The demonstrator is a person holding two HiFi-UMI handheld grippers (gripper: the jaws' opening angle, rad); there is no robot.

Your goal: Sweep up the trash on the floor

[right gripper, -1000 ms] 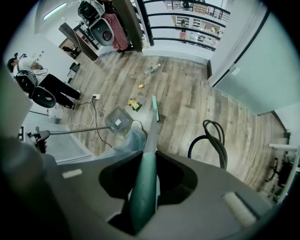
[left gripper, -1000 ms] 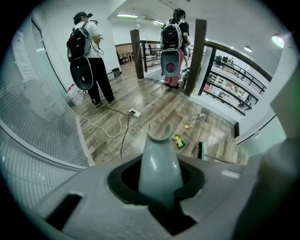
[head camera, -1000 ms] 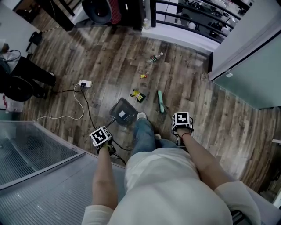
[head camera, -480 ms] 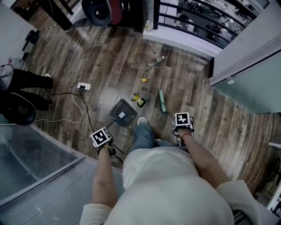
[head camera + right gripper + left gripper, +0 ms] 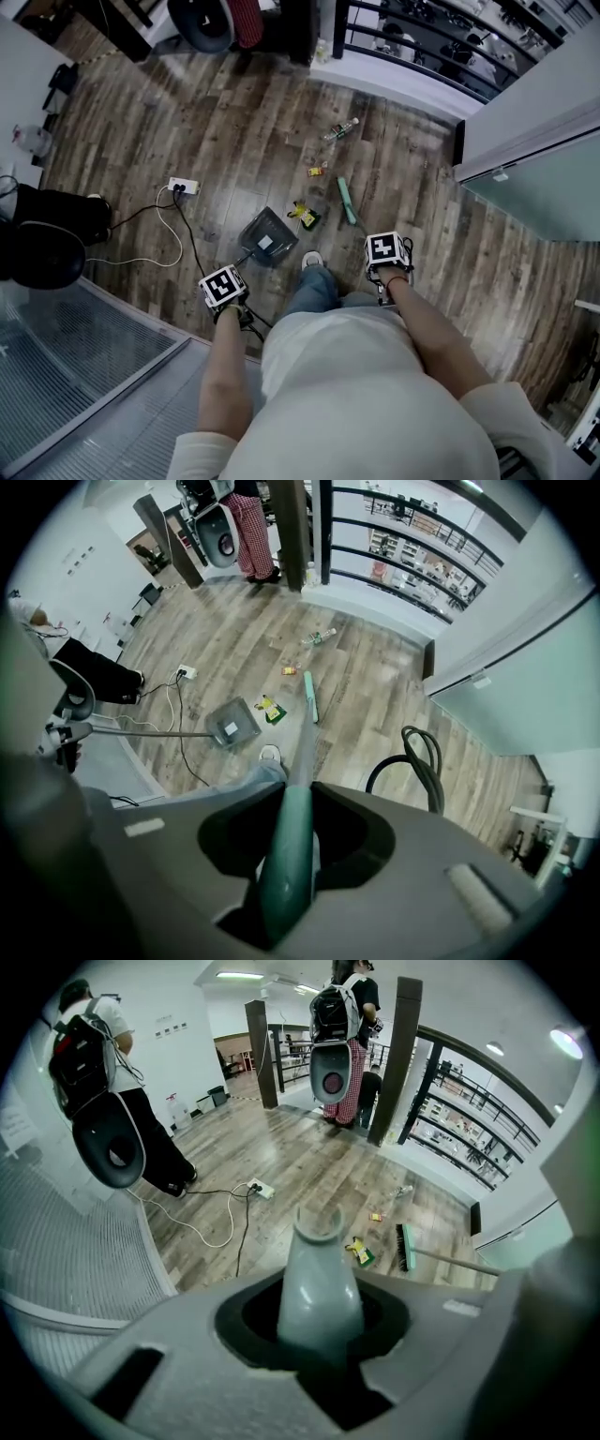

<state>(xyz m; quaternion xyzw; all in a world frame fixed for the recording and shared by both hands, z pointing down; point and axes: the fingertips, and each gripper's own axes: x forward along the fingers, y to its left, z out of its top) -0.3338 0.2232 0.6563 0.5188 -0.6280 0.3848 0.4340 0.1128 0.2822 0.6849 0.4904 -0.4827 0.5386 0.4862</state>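
We hold a tool in each hand above the wooden floor [image 5: 234, 122]. Our left gripper [image 5: 223, 287] is clamped on the grey dustpan handle [image 5: 319, 1283], which stands up between its jaws (the left gripper view shows it filling the gap). The dustpan [image 5: 267, 237] sits on the boards just ahead of our shoe [image 5: 312, 260]. Our right gripper [image 5: 385, 251] is closed round the green broom handle [image 5: 289, 841], and the broom head [image 5: 348, 201] rests on the floor ahead of that hand.

The trash lies loose on the floor. A yellow wrapper [image 5: 303, 215] is between the dustpan and the broom head, near both. A small orange scrap [image 5: 316, 171] lies just beside the far end of the broom head. A bottle [image 5: 341, 129] lies farther out, near the white ledge [image 5: 394, 82].

Left of the dustpan we see a white power strip [image 5: 183, 187] with cables [image 5: 178, 230] running from it across the boards. A coiled hose [image 5: 422, 752] lies off to our right.
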